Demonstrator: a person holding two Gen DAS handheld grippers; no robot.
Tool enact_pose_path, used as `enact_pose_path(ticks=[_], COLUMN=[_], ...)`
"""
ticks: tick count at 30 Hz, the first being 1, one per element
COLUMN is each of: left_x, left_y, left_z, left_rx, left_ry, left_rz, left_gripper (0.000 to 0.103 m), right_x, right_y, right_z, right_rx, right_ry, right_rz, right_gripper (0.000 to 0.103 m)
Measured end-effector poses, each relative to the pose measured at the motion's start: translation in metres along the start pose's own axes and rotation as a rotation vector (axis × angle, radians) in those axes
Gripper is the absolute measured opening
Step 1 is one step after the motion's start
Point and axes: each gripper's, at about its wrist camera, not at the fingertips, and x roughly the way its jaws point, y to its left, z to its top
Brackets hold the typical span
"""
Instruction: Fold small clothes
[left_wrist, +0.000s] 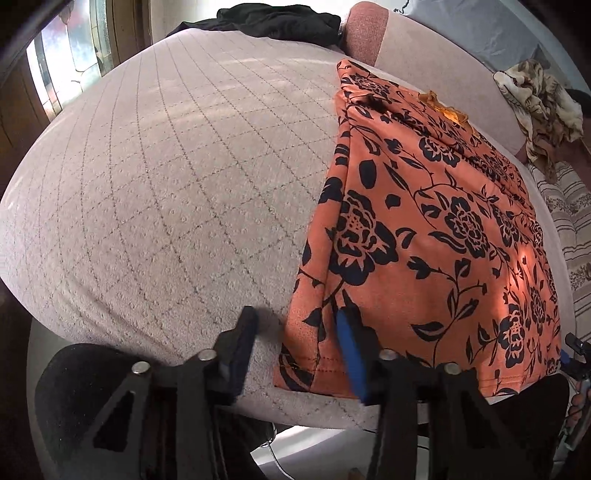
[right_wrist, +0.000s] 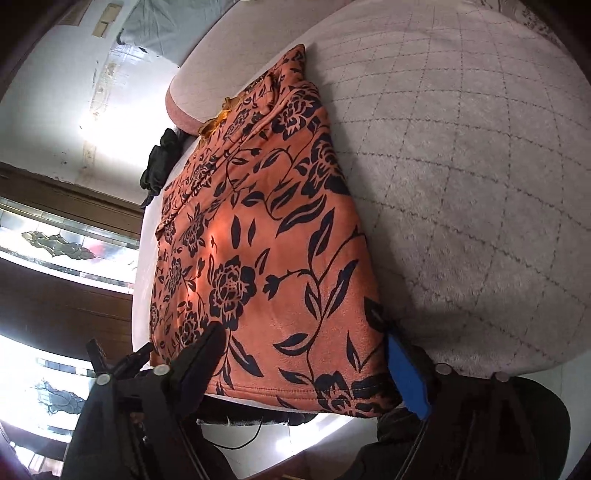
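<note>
We see an orange floral garment (left_wrist: 436, 236) lying flat on a quilted pale surface (left_wrist: 166, 177), which looks to us like a bed or padded cushion rather than a worktop, though the fisheye bend makes that hard to settle. The garment lies along one edge of that surface, its stitched hem nearest the cameras and its far end reaching toward a pinkish bolster (left_wrist: 365, 33).

The left gripper (left_wrist: 299, 328) sits at the near corner of the hem with its fingers apart: the blue-padded finger (left_wrist: 351, 354) lies over the cloth, the dark one (left_wrist: 240, 339) rests out on the quilting beside the cloth's edge. The pads do not pinch the fabric.

The right gripper (right_wrist: 303, 350) straddles the hem at the garment's other near corner. Its fingers stand wide, the dark one (right_wrist: 201, 354) over the cloth and the blue-padded one (right_wrist: 406, 373) at the cloth's side edge, with the fabric lying between them ungripped.

A dark piece of clothing (left_wrist: 273, 18) lies at the far edge of the surface, and a crumpled patterned cloth (left_wrist: 539, 107) sits off to the side.
</note>
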Motion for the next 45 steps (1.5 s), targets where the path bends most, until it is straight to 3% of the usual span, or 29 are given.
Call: enact_pose_path(ticks=[1, 4, 7, 9, 10, 11, 12, 13, 14, 17, 20, 22, 23, 24, 26, 27, 29, 30, 31, 35, 37, 39, 41, 45], left_x=[0.001, -0.001, -0.004, 0.004, 0.005, 0.002, -0.001, -0.005, -0.012, -0.034, -0.016, 0.005, 0.003, 0.0, -0.002, -0.001, 0.0, -0.004, -0.011, -0.04, -0.022, 0.006, 0.002, -0.024], left_y=[0.0, 0.002, -0.004, -0.009, -0.012, -0.013, -0.015, -0.015, -0.015, -0.019, -0.014, -0.007, -0.007, -0.009, -0.012, -0.013, -0.016, -0.016, -0.015, -0.011, -0.005, 0.006, 0.005, -0.01], left_z=[0.0, 0.001, -0.005, -0.01, -0.011, -0.012, -0.011, -0.008, -0.005, 0.001, 0.002, -0.004, -0.007, -0.007, -0.007, -0.006, -0.002, 0.001, 0.005, 0.022, 0.023, 0.015, 0.016, 0.046], left_rx=[0.0, -0.018, 0.0, 0.037, 0.056, 0.067, 0.078, 0.072, 0.054, 0.055, 0.032, 0.002, -0.001, 0.008, 0.017, 0.026, 0.043, 0.025, 0.011, -0.015, -0.017, -0.056, -0.039, -0.002], left_ry=[-0.002, 0.001, 0.002, 0.011, 0.005, -0.002, 0.005, 0.01, -0.006, -0.075, -0.027, 0.035, 0.011, 0.011, 0.009, 0.015, 0.021, 0.016, 0.0, -0.076, -0.02, 0.084, 0.065, -0.019], left_rz=[-0.003, -0.006, -0.01, 0.029, 0.047, 0.034, 0.01, -0.012, -0.026, -0.059, -0.052, -0.031, -0.04, -0.041, -0.047, -0.042, -0.064, -0.095, -0.116, -0.156, -0.131, -0.103, -0.106, -0.148], left_gripper=[0.038, 0.039, 0.063, 0.067, 0.064, 0.043, 0.015, 0.011, 0.011, 0.011, 0.011, 0.015, 0.016, 0.021, 0.031, 0.028, 0.008, 0.008, 0.008, 0.008, 0.008, 0.008, 0.008, 0.008], right_x=[0.002, 0.004, 0.005, 0.009, 0.009, 0.009, 0.008, 0.008, 0.005, -0.015, -0.015, 0.003, 0.013, 0.017, 0.012, 0.011, 0.014, 0.015, 0.015, -0.008, -0.012, 0.005, 0.02, 0.013], right_y=[0.0, -0.001, 0.008, 0.007, 0.004, 0.003, 0.004, 0.007, 0.009, 0.029, 0.032, 0.019, 0.009, 0.002, -0.002, -0.002, 0.001, 0.002, 0.002, 0.017, 0.018, 0.003, -0.013, -0.001], right_z=[-0.002, -0.004, -0.005, -0.005, -0.005, -0.005, -0.005, -0.005, -0.005, -0.002, 0.005, 0.003, 0.001, -0.001, -0.002, -0.002, -0.001, 0.0, 0.001, 0.012, 0.02, 0.021, 0.017, 0.031], right_rx=[0.001, -0.005, -0.041, -0.048, -0.029, -0.013, -0.016, -0.02, -0.01, -0.041, -0.047, -0.02, 0.024, 0.055, 0.086, 0.088, 0.062, 0.056, 0.07, 0.079, 0.07, 0.112, 0.162, 0.148], right_ry=[0.012, 0.013, 0.016, 0.021, 0.019, 0.017, 0.023, 0.035, 0.036, -0.022, -0.022, 0.028, 0.066, 0.069, 0.033, 0.025, 0.043, 0.055, 0.064, -0.007, -0.023, 0.021, 0.065, 0.015], right_rz=[-0.012, -0.066, -0.107, -0.119, -0.111, -0.109, -0.119, -0.119, -0.101, -0.058, -0.055, -0.106, -0.116, -0.102, -0.047, -0.016, -0.031, -0.05, -0.043, 0.055, 0.055, 0.03, 0.017, 0.097], right_gripper=[0.057, 0.052, 0.055, 0.055, 0.054, 0.051, 0.038, 0.016, 0.013, 0.013, 0.013, 0.019, 0.024, 0.026, 0.04, 0.051, 0.043, 0.019, 0.009, 0.009, 0.009, 0.009, 0.009, 0.009])
